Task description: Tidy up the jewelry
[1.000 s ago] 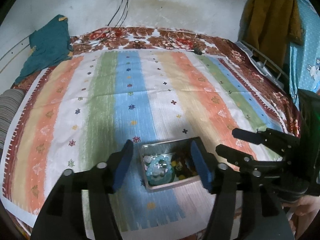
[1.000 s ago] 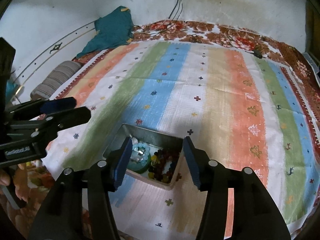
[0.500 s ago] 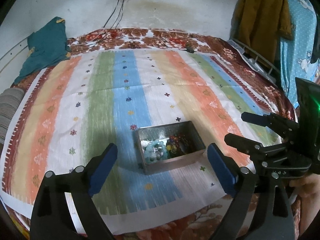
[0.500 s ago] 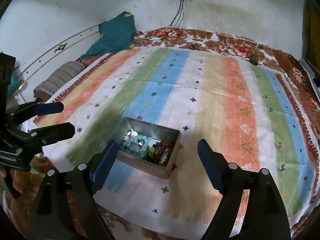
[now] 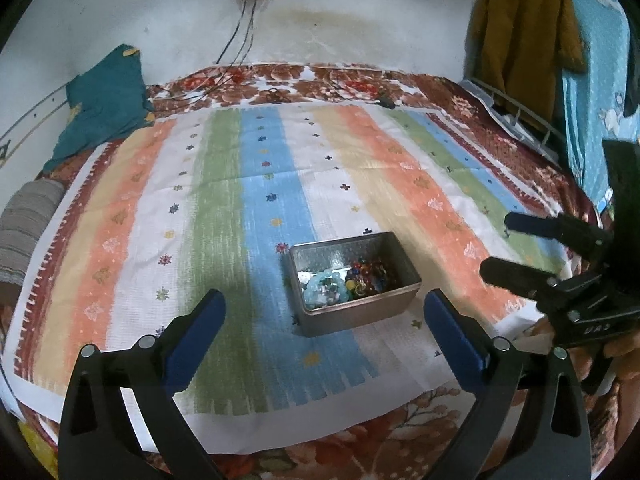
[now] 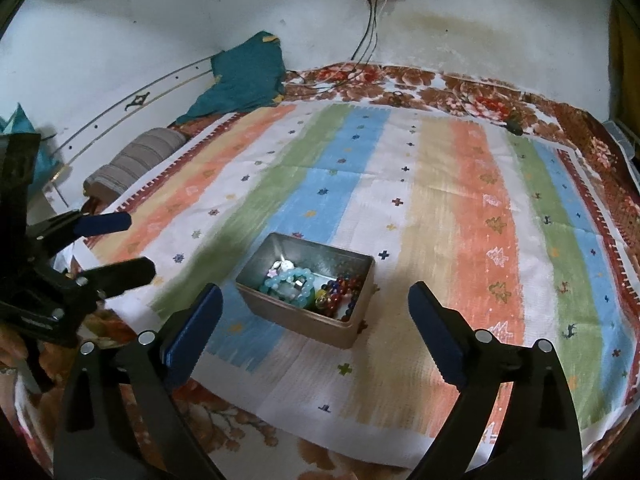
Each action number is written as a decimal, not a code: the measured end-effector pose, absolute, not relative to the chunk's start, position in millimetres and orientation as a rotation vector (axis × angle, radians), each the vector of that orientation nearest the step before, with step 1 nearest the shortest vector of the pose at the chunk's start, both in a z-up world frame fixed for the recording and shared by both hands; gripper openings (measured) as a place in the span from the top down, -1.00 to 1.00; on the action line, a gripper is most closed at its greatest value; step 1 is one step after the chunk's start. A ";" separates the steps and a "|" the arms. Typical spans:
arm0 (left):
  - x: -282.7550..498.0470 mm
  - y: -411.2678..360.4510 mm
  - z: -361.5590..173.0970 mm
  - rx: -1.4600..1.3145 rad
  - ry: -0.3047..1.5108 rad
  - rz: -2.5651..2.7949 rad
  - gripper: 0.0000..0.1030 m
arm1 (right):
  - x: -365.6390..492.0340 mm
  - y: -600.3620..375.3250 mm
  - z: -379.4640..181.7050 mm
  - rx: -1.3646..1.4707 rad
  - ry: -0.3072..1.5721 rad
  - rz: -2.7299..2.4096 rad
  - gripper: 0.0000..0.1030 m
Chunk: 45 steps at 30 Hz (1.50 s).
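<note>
A silver metal tin (image 5: 356,316) (image 6: 296,320) sits on the striped cloth. It holds a pale blue bead bracelet (image 5: 320,290) (image 6: 286,284) and a tangle of multi-coloured beads (image 5: 368,276) (image 6: 340,292). My left gripper (image 5: 324,306) is drawn back from the tin's near side, and its jaws are opening wide with nothing between them. My right gripper (image 6: 315,296) is also back from the tin, jaws opening and empty. Each gripper shows in the other's view, the right (image 5: 504,246) to the tin's right and the left (image 6: 136,244) to its left.
The striped cloth (image 5: 280,168) covers a floral blanket (image 5: 360,452) on a bed. A teal cloth (image 5: 104,108) and a striped pillow (image 5: 24,224) lie at the far left. Cables (image 5: 240,40) hang from a wall socket. A mustard garment (image 5: 520,32) and a metal rack (image 5: 520,116) stand at the right.
Both grippers have opened from around the tin and pulled back toward the bed's near edge. The tin now lies ahead of the fingers, untouched.
</note>
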<state>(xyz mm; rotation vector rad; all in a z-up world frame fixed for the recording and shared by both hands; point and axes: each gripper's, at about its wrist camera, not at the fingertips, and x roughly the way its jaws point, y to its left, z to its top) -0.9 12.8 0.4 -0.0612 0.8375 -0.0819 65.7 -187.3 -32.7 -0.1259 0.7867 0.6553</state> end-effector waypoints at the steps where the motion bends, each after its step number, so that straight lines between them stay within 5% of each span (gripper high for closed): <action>1: -1.5 10.8 0.6 -0.053 0.836 -0.081 -0.89 | 63.2 -188.0 -30.9 -0.128 0.775 0.655 -0.83; 45: -23.0 2.3 16.2 -0.033 0.740 -0.050 -0.89 | 38.0 -196.0 -17.9 -0.136 0.661 0.666 -0.88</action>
